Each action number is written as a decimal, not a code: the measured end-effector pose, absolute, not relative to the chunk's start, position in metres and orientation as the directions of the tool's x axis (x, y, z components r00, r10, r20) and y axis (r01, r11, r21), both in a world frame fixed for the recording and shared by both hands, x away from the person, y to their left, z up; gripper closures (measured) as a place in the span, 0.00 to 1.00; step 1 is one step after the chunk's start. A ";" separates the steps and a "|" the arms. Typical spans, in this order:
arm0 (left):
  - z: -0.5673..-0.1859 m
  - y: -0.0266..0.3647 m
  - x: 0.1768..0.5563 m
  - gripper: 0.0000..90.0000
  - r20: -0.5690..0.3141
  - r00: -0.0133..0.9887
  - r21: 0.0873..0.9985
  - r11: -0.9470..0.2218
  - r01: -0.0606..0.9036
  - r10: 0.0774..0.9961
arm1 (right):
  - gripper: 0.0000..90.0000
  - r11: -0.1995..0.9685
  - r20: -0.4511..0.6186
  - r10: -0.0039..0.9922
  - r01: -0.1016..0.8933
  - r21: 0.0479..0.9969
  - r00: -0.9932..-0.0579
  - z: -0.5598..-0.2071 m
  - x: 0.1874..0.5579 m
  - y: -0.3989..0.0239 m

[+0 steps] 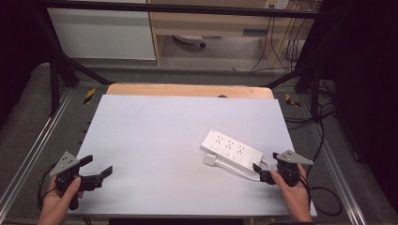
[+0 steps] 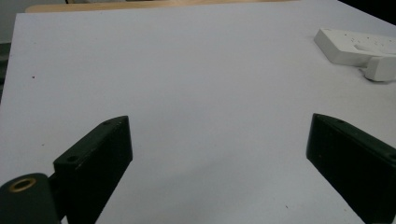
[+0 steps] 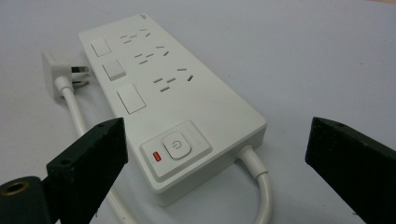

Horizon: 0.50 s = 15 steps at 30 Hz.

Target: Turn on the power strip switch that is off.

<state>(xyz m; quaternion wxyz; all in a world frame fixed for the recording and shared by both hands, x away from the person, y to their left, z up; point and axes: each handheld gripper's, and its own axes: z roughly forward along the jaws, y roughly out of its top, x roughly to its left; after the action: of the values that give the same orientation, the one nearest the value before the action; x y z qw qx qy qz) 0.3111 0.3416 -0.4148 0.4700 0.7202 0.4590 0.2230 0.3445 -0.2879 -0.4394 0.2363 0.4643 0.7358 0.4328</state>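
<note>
A white power strip point(image 1: 232, 151) lies flat at the table's right front, with three sockets, three switches and a power button point(image 3: 176, 146) beside a red light point(image 3: 157, 156). Its white cable point(image 3: 74, 112) loops back to its plug point(image 3: 53, 72), which lies unplugged beside the strip. My right gripper point(image 1: 260, 171) is held open just short of the strip's cable end, jaws on either side of that end in the right gripper view point(image 3: 217, 126). At the left front, my left gripper point(image 1: 100, 165) stands open over bare table point(image 2: 219, 122), with the strip point(image 2: 355, 44) far off to its right.
The work surface is a white board point(image 1: 164, 131) on a wooden table point(image 1: 187, 90), framed by black metal rails. Cables point(image 1: 324, 140) hang off the right side of the table. Beyond the far edge stand a cabinet and desk on the floor.
</note>
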 end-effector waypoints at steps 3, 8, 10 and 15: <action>-0.415 0.341 0.311 0.08 -0.113 0.480 0.880 -0.136 0.454 0.870 | 0.07 0.189 0.057 0.891 0.481 0.856 -0.450 -0.440 0.345 -0.288; -0.416 0.341 0.311 0.08 -0.114 0.478 0.876 -0.139 0.462 0.871 | 0.06 0.192 0.051 0.893 0.482 0.855 -0.448 -0.440 0.344 -0.286; -0.416 0.341 0.312 0.08 -0.114 0.479 0.875 -0.140 0.464 0.871 | 0.06 0.188 0.052 0.895 0.480 0.857 -0.443 -0.440 0.343 -0.286; -0.416 0.341 0.311 0.08 -0.110 0.482 0.873 -0.147 0.465 0.869 | 0.05 0.183 0.059 0.895 0.484 0.856 -0.443 -0.440 0.340 -0.287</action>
<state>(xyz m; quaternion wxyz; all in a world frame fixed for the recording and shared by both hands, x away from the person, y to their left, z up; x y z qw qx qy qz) 0.3115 0.3410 -0.4157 0.4636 0.7253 0.4598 0.2183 0.3403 -0.2870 -0.4398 0.2379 0.4712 0.7314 0.4318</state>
